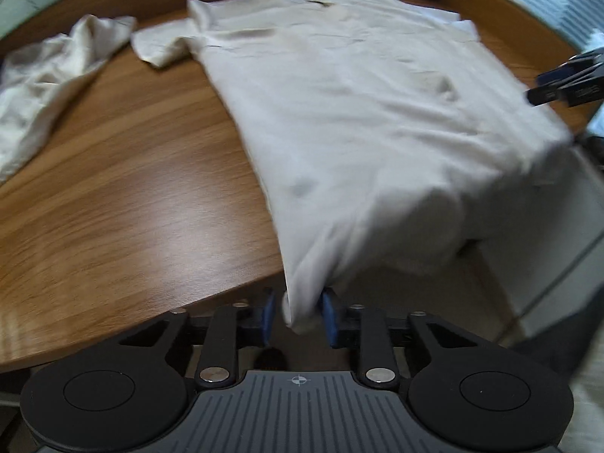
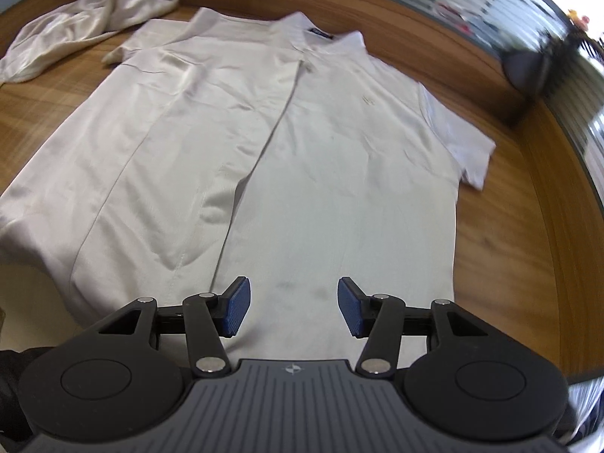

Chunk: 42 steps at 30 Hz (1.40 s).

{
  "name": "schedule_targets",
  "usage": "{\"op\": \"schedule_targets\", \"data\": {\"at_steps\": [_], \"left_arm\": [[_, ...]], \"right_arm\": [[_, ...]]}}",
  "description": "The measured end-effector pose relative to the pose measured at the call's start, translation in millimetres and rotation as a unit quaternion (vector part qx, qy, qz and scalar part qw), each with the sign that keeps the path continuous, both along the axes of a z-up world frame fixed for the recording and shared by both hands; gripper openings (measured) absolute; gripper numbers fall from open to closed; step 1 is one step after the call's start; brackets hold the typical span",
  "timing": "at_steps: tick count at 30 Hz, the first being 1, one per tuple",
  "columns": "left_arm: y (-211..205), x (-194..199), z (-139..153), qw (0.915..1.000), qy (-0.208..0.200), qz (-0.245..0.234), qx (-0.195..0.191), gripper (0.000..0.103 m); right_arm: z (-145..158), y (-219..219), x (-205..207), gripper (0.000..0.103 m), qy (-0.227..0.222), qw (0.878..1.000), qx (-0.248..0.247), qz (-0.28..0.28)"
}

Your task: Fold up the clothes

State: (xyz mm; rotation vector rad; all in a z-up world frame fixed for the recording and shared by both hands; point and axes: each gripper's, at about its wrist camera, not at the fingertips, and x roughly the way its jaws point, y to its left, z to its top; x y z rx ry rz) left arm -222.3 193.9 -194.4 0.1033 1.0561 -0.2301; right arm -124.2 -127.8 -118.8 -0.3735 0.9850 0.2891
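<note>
Left wrist view: my left gripper (image 1: 298,315) pinches a hem corner of the white polo shirt (image 1: 339,113) between its blue pads (image 1: 267,315), at the bottom centre of the frame, just off the table (image 1: 113,196) edge. The shirt lies spread collar-away across the centre and right of the frame, its near hem sagging over the edge. A second, crumpled garment (image 1: 45,83) sits at upper left, apart from the shirt. My right gripper (image 1: 562,83) shows at the right edge, over the shirt's side.

Right wrist view: my right gripper (image 2: 293,311) stands wide with nothing between its pads, low centre, over the shirt's lower body. One long panel of the shirt (image 2: 264,132) appears laid over the other along a diagonal edge through the middle of the frame; this would fit either a side fold in progress or cloth merely lying doubled.

Risks, as I judge them: the pinch holds only a small bunch of fabric, so a sharp pull could slip it free. Pulling with one corner alone could skew the shirt, drag more hem off the edge, or wrinkle the overlapped panel. Motion blur in both views suggests speed, which would worsen each.
</note>
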Motion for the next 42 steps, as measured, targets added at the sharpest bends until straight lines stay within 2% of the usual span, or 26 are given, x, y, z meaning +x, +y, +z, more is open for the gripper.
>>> {"op": "schedule_targets", "data": {"at_steps": [3,5,8,10,12,13,16,17,19,21,26,31,37,42], "left_arm": [[-2,-3,-2,0.9998,-0.009,0.018,-0.003,0.008],[-6,-7,12,0.9995,-0.016,0.022,-0.014,0.007],[-5,-13,49,0.9965,-0.029,0.024,-0.075,0.007],[0,-15,69,0.9937,-0.029,0.033,-0.103,0.007],[7,-12,72,0.993,-0.009,0.057,-0.103,0.011],[11,-10,74,0.9923,0.001,0.069,-0.103,0.017],[17,-12,67,0.9954,0.008,0.084,-0.044,0.036],[19,-12,65,0.9953,0.008,0.09,-0.034,0.043],[24,-13,62,0.9946,0.008,0.101,-0.021,0.047],[28,-9,63,0.9938,0.003,0.11,-0.007,0.056],[36,14,68,0.9924,-0.023,0.118,0.024,0.058],[51,57,70,0.9922,-0.046,0.108,0.04,0.059],[77,119,69,0.9938,-0.062,0.08,0.046,0.059],[99,172,66,0.9957,-0.072,0.035,0.046,0.059]], "right_arm": [[1,-6,0,0.058,-0.007,1.0,0.001,0.023],[1,-10,-1,0.058,-0.009,0.999,-0.002,0.036],[3,-16,-3,0.058,-0.013,0.999,0.004,0.044],[5,-21,-3,0.058,-0.015,0.999,0.012,0.044],[5,-25,-2,0.059,-0.017,0.999,0.02,0.04],[5,-26,-1,0.059,-0.018,0.999,0.024,0.037],[4,-28,-1,0.059,-0.019,0.999,0.034,0.031],[5,-28,0,0.059,-0.021,0.999,0.037,0.03],[6,-28,-1,0.059,-0.024,0.998,0.041,0.029],[8,-28,-2,0.06,-0.027,0.998,0.046,0.026],[10,-26,-1,0.06,-0.027,0.998,0.056,0.01],[13,-16,-5,0.06,-0.034,0.998,0.056,-0.02],[20,4,-9,0.06,-0.031,0.993,0.065,-0.094],[23,30,-18,0.06,-0.026,0.984,0.073,-0.16]]}}
